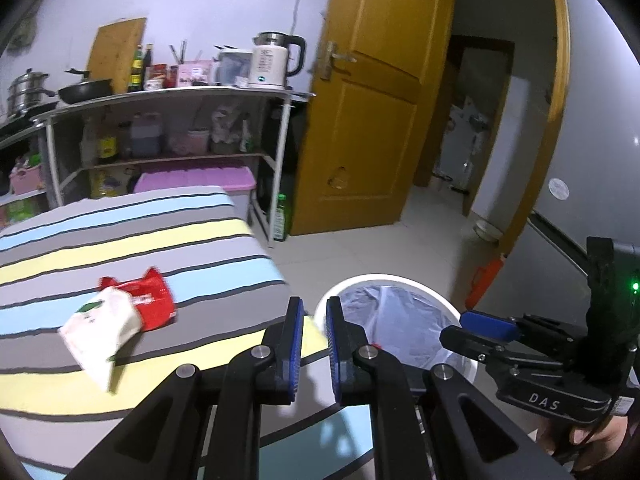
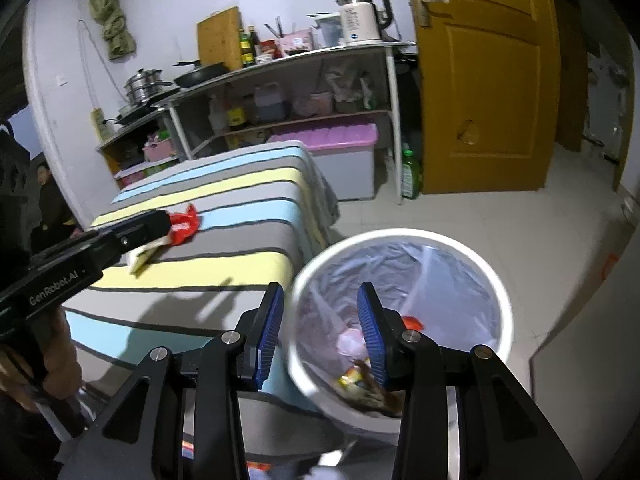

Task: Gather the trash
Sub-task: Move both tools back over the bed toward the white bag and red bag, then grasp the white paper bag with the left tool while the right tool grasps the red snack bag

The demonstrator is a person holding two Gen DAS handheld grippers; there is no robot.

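A white packet [image 1: 100,330] and a red wrapper [image 1: 150,300] lie together on the striped table [image 1: 132,236]. The red wrapper also shows in the right wrist view [image 2: 185,225]. A white trash bin [image 2: 498,284] with a clear liner stands on the floor by the table's corner and holds several pieces of trash [image 2: 356,376]. My left gripper [image 1: 314,346] is open with a narrow gap and empty, above the table's edge next to the bin [image 1: 400,280]. My right gripper [image 2: 320,332] is open and empty over the bin's near rim.
A metal shelf rack [image 1: 168,98] with a kettle [image 1: 274,60], pans and bottles stands behind the table. A purple-lidded box [image 1: 196,180] sits below it. A yellow door [image 1: 372,92] stands open. A green bottle [image 2: 410,170] stands on the tiled floor.
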